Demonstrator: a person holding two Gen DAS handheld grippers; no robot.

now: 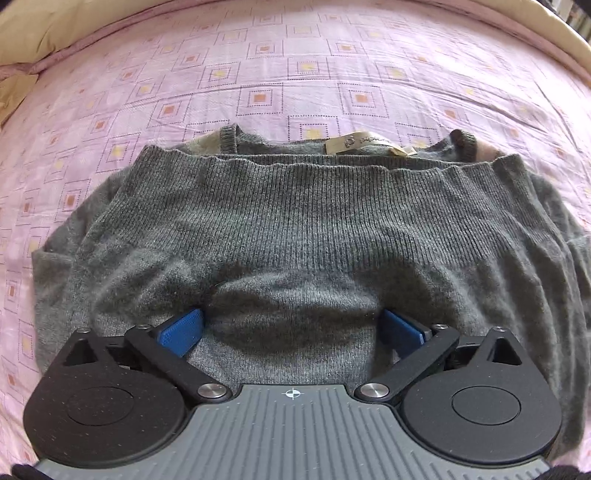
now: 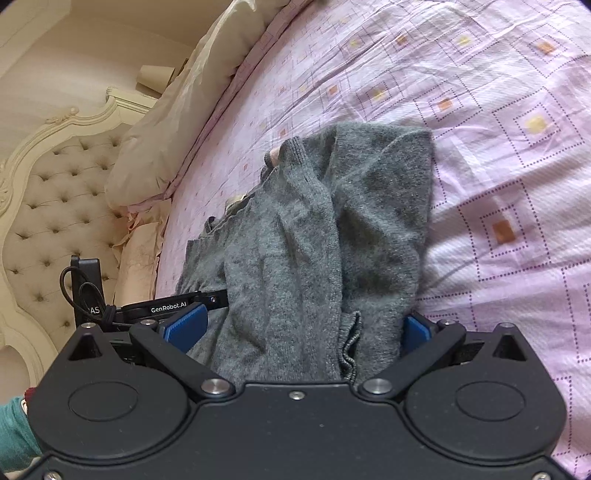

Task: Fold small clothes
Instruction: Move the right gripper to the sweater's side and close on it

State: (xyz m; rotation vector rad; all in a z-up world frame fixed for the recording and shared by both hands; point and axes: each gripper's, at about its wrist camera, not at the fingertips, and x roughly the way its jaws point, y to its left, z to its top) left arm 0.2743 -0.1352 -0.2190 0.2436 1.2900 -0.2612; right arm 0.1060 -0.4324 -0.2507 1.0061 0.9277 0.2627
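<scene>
A small grey knit sweater [image 1: 295, 206] lies on the pink patterned bedsheet [image 1: 258, 74], its bottom half folded up toward the collar, where a beige label [image 1: 365, 146] shows. My left gripper [image 1: 293, 328] is open, its blue pads [image 1: 183, 330] spread wide with the folded near edge of the sweater bulging between them. In the right wrist view the same sweater [image 2: 314, 236] runs away from me, and my right gripper [image 2: 295, 328] is open with bunched sweater fabric lying between its blue pads [image 2: 186, 326]. The left gripper's black body [image 2: 173, 306] shows at that view's left.
Beige pillows [image 2: 177, 122] and a tufted cream headboard [image 2: 48, 206] stand at the left in the right wrist view. The pink bedsheet [image 2: 498, 184] stretches around the sweater. A beige bed edge [image 1: 55, 26] curves along the far side in the left wrist view.
</scene>
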